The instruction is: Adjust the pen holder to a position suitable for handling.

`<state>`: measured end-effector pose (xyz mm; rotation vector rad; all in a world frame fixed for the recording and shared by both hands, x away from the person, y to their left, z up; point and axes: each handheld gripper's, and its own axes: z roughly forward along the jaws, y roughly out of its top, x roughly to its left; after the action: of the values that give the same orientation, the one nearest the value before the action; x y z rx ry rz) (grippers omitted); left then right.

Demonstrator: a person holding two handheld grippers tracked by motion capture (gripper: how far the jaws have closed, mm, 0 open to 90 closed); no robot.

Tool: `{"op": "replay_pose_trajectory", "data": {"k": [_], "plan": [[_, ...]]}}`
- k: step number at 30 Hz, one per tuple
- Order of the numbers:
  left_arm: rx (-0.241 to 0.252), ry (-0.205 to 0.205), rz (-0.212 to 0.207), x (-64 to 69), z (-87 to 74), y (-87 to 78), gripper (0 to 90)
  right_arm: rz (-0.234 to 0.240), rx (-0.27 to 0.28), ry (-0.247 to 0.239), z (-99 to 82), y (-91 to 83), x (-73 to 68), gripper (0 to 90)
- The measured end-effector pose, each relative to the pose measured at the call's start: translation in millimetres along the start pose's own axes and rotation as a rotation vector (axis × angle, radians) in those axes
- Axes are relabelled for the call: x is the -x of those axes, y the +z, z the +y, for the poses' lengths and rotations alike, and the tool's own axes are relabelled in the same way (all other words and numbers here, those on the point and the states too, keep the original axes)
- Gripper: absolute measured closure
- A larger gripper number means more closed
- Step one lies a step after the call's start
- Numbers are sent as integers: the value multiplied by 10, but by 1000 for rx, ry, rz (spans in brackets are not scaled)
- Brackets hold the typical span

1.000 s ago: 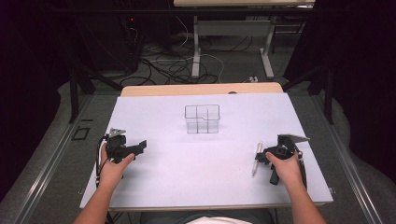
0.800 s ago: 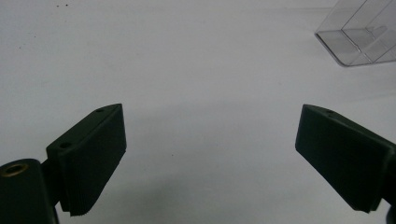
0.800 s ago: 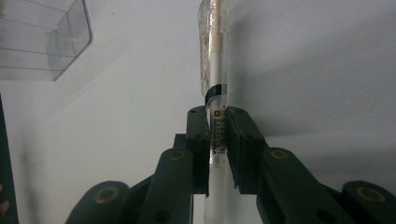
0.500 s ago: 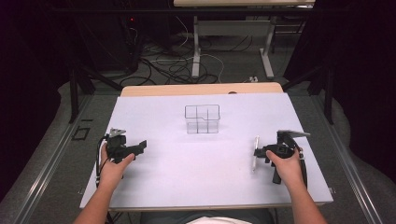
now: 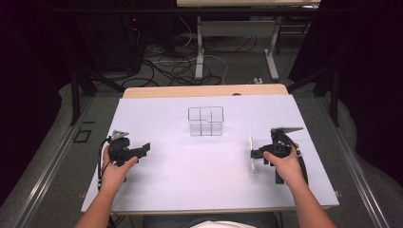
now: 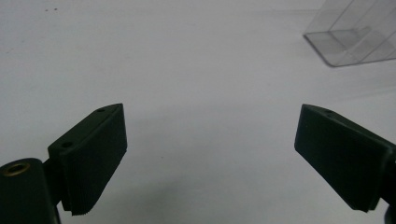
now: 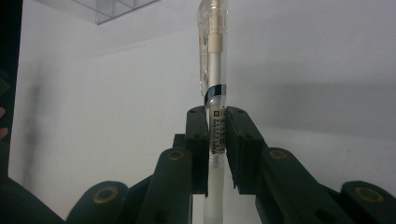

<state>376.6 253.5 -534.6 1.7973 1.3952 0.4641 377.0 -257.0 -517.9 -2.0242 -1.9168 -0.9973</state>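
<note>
A white pen (image 7: 214, 93) with a clear cap stands between the jaws of my right gripper (image 7: 216, 119), which is shut on its barrel. From above, the pen (image 5: 251, 155) hangs at the tip of the right gripper (image 5: 256, 153), just over the white table at the right. A clear divided box (image 5: 206, 120) stands at the table's middle, toward the far side. My left gripper (image 5: 144, 149) rests at the left of the table, and in its own view the left gripper (image 6: 210, 154) is open with bare table between the pads. The clear box (image 6: 355, 32) sits at that view's upper right.
The white table top (image 5: 199, 175) ends in a wooden strip (image 5: 204, 90) at the far edge. Beyond it lie cables and table legs on a dark floor. A metal rail (image 5: 43, 175) runs along the left side.
My right gripper has lifted the pen off the table and moved a little forward and inward with it. The left gripper has stayed in place.
</note>
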Motion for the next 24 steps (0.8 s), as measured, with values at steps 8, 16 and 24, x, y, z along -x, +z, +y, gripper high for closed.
{"op": "replay_pose_trajectory", "data": {"k": [8, 16, 24], "plan": [[-4, 25, -11, 44, 5, 7, 93, -53, -13, -190, 103, 64, -274, 798], [-20, 26, -16, 46, -19, 25, 104, -184, 29, -516, 100, 106, -601, 798], [-16, 33, -18, 63, -16, 29, 112, -344, 63, -885, -16, 204, -883, 798]]}}
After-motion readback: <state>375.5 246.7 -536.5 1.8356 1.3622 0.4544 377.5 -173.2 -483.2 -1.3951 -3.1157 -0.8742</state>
